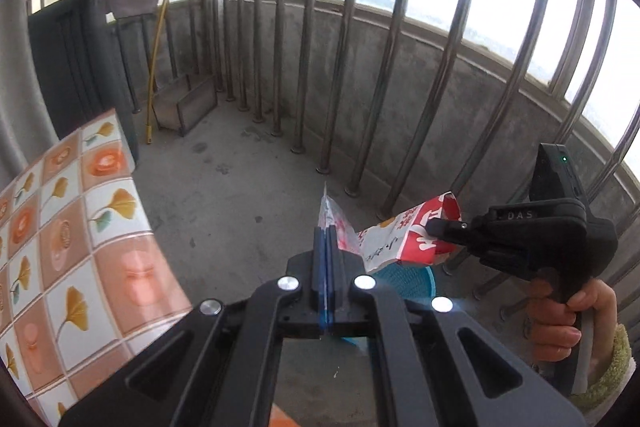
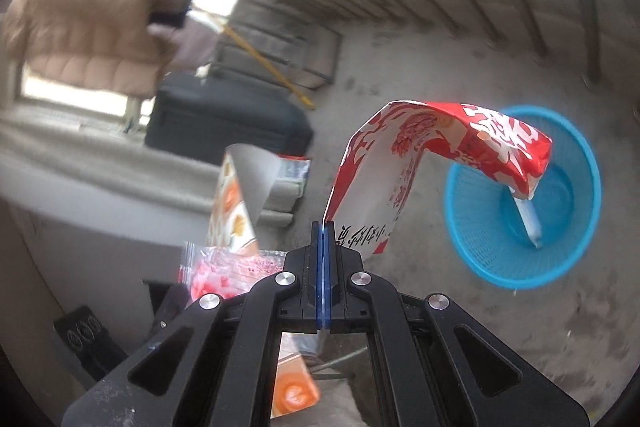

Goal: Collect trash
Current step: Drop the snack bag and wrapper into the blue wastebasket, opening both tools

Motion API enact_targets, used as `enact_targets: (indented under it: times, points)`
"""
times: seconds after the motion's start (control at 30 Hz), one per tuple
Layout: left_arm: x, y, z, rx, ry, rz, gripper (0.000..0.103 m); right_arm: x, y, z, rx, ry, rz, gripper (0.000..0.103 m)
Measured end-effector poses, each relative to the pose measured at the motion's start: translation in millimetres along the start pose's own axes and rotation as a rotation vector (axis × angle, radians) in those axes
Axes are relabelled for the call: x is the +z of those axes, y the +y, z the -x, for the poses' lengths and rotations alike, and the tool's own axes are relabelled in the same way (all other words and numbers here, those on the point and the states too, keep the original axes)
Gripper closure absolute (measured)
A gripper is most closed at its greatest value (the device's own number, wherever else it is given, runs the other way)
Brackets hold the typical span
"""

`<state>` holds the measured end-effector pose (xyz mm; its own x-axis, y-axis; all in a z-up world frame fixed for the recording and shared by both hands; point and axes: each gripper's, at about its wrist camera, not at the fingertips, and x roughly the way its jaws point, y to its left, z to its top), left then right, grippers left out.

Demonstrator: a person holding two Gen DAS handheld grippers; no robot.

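Balcony with a concrete floor [image 1: 240, 195] and metal railing bars [image 1: 400, 67]. The left gripper [image 1: 327, 227] had its jaws pressed together on a clear plastic wrapper with pink print [image 1: 334, 223]. The right gripper [image 2: 322, 227] was clamped on the edge of a red-and-white snack bag [image 2: 440, 147], which arched out over a blue mesh basket [image 2: 584, 227] on the floor. One pale scrap [image 2: 530, 223] lay inside the basket. A table with a floral tile-pattern cover [image 1: 80, 247] stood to the left.
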<state>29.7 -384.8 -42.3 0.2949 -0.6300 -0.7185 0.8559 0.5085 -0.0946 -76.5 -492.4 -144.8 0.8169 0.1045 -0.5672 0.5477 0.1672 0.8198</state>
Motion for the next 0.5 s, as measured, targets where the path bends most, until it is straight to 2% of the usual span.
enact_targets:
  times: [0.13, 0.23, 0.27, 0.3, 0.37, 0.4, 0.43, 0.5]
  points:
    - [-1, -23, -45, -0.019, 0.062, -0.013, 0.103, 14, -49, -12, -0.006, -0.009, -0.139, 0.101]
    - [-1, -36, -82, -0.057, 0.111, 0.001, 0.100, 22, -88, -23, -0.009, 0.002, -0.242, 0.088]
    - [-3, -40, -96, -0.076, 0.149, 0.008, 0.091, 23, -106, -23, -0.037, 0.010, -0.281, 0.065]
    - [-6, -44, -110, -0.096, 0.194, 0.011, 0.075, 26, -122, -26, -0.078, 0.008, -0.324, 0.042]
    - [-11, -51, -129, -0.080, 0.263, 0.001, 0.063, 26, -150, -30, -0.175, -0.005, -0.374, 0.040]
    - [-13, -53, -131, -0.073, 0.269, -0.012, 0.063, 25, -164, -31, -0.214, -0.005, -0.406, 0.040]
    - [-15, -54, -129, -0.077, 0.263, -0.019, 0.061, 21, -178, -29, -0.236, -0.007, -0.448, 0.040]
    - [-15, -54, -119, -0.086, 0.235, -0.030, 0.046, 15, -190, -21, -0.225, -0.019, -0.473, 0.039]
